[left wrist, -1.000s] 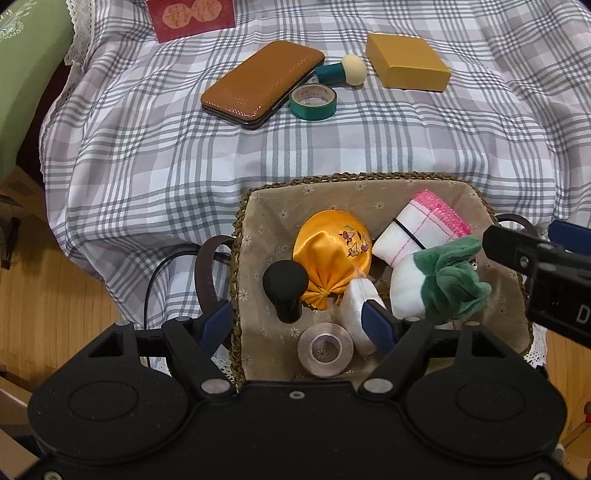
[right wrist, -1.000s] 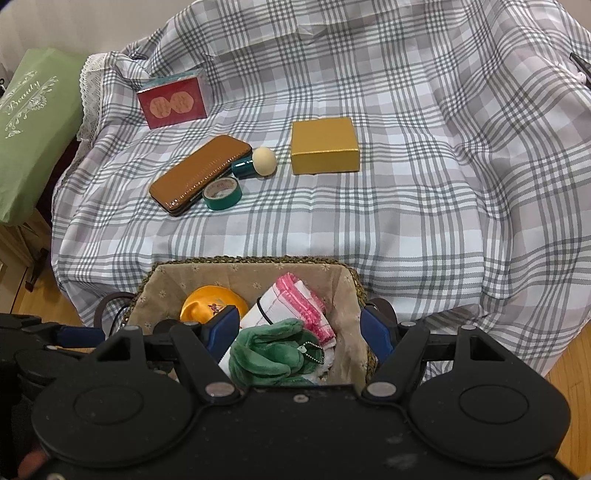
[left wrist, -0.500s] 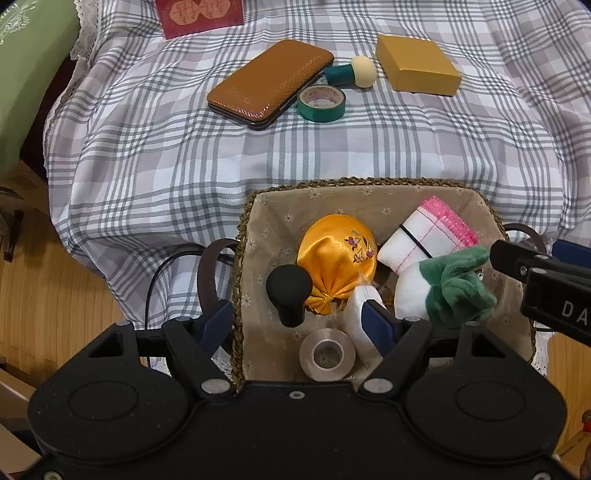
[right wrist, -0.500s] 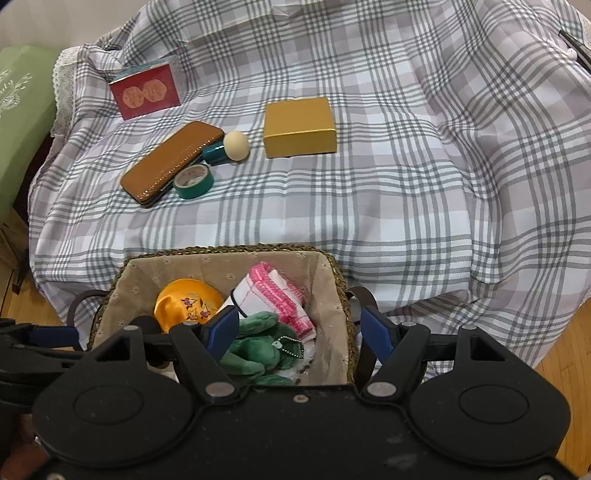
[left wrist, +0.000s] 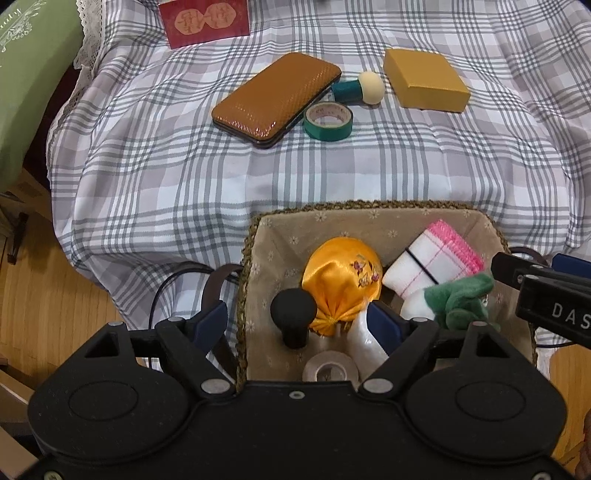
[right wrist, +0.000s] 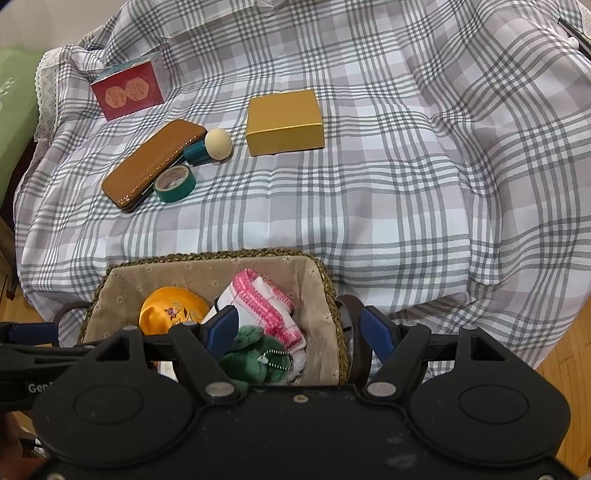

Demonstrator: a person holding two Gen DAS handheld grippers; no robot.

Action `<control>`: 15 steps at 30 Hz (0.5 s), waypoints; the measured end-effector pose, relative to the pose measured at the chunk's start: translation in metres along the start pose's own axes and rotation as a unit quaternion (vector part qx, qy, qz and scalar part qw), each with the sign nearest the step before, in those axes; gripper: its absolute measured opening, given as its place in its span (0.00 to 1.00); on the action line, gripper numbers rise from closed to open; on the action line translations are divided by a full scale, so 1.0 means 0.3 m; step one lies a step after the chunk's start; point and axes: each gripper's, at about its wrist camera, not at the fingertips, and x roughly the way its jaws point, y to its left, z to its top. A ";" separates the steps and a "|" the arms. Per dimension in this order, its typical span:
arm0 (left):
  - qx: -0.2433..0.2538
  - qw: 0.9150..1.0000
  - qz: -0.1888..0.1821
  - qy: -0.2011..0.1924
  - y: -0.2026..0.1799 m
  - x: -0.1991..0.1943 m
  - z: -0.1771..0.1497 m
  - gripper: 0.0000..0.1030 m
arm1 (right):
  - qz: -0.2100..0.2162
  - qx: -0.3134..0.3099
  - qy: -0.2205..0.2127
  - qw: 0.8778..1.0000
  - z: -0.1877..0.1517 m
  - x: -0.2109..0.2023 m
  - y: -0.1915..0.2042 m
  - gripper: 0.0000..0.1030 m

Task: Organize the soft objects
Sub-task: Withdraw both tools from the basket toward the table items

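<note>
A woven basket (left wrist: 369, 216) with a beige lining holds an orange satin pouch (left wrist: 341, 275), a rolled white-and-pink cloth (left wrist: 436, 260), a green and white plush (left wrist: 458, 301), a black knob (left wrist: 293, 314) and a grey tape roll (left wrist: 330, 367). My left gripper (left wrist: 299, 325) is open over the basket's left wall, jaws either side of it. My right gripper (right wrist: 295, 330) is open over the basket's right wall (right wrist: 334, 317), above the plush (right wrist: 255, 358) and cloth (right wrist: 264, 302). The pouch (right wrist: 171, 308) shows there too.
On the plaid cloth (left wrist: 258, 177) lie a brown case (left wrist: 275, 99), green tape roll (left wrist: 328, 121), sponge-tipped teal applicator (left wrist: 360, 89), yellow box (left wrist: 424, 79) and red card (left wrist: 205, 22). A green cushion (left wrist: 26, 96) is at left. Wood floor lies below.
Both grippers have drawn back and risen slightly from the basket; the table objects look closer to the middle of each view. The jaws stayed open. The basket's contents have not moved.
</note>
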 end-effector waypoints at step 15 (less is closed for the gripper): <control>-0.020 1.000 0.005 -0.004 0.024 0.055 0.114 0.77 | -0.005 -0.008 -0.012 1.000 0.110 0.064 0.022 0.70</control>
